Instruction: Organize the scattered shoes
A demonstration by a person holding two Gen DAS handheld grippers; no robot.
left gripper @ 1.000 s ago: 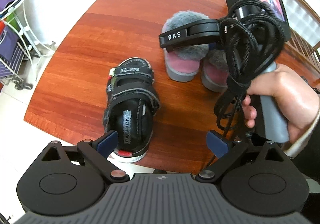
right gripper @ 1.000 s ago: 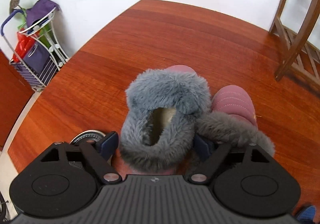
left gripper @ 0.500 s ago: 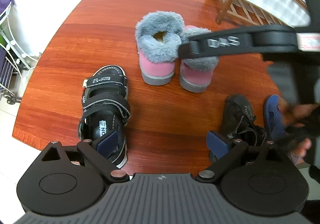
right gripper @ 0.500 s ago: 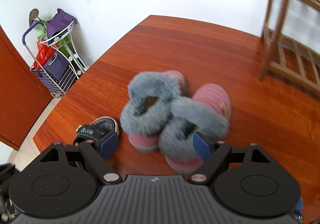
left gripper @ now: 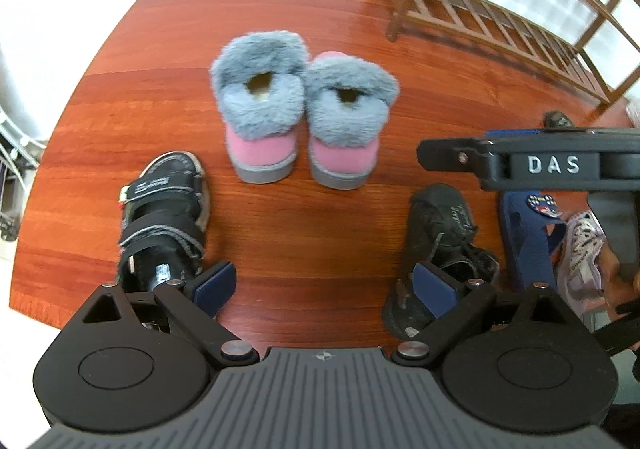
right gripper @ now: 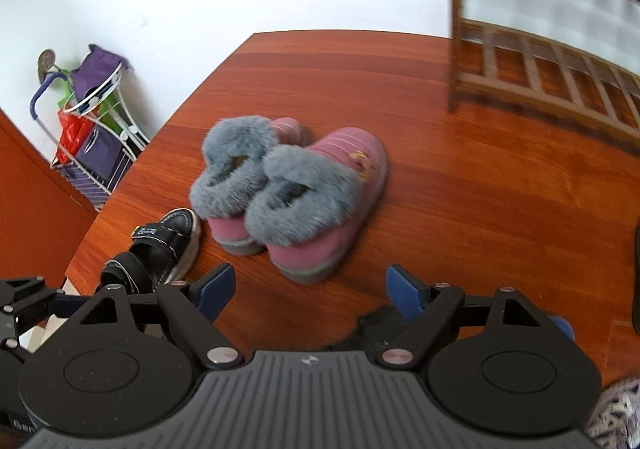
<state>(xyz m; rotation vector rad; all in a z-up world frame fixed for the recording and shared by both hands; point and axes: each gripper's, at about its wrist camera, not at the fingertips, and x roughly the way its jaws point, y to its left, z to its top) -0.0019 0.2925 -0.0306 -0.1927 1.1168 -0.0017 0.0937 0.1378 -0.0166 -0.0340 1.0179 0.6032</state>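
Observation:
Two pink slippers with grey fur cuffs stand side by side on the wooden floor, the left one (left gripper: pixel 262 107) and the right one (left gripper: pixel 346 121); they also show in the right wrist view (right gripper: pixel 288 185). A black sandal (left gripper: pixel 164 221) lies at the left, also in the right wrist view (right gripper: pixel 160 245). A black shoe (left gripper: pixel 440 249), a blue sandal (left gripper: pixel 528 237) and a lilac shoe (left gripper: pixel 580 261) lie at the right. My left gripper (left gripper: pixel 324 285) is open and empty above the floor. My right gripper (right gripper: pixel 308 289) is open and empty, behind the slippers; its body (left gripper: pixel 552 165) shows in the left wrist view.
A wooden shoe rack (left gripper: pixel 500 17) stands at the back right, also in the right wrist view (right gripper: pixel 540 61). A wire trolley with bags (right gripper: pixel 92 129) stands by the white wall at the left. An orange door (right gripper: pixel 28 201) is at the far left.
My right gripper has let go of the left slipper and drawn back and up; both slippers now stand as a pair. My left gripper has shifted right, bringing the right-hand shoes into view.

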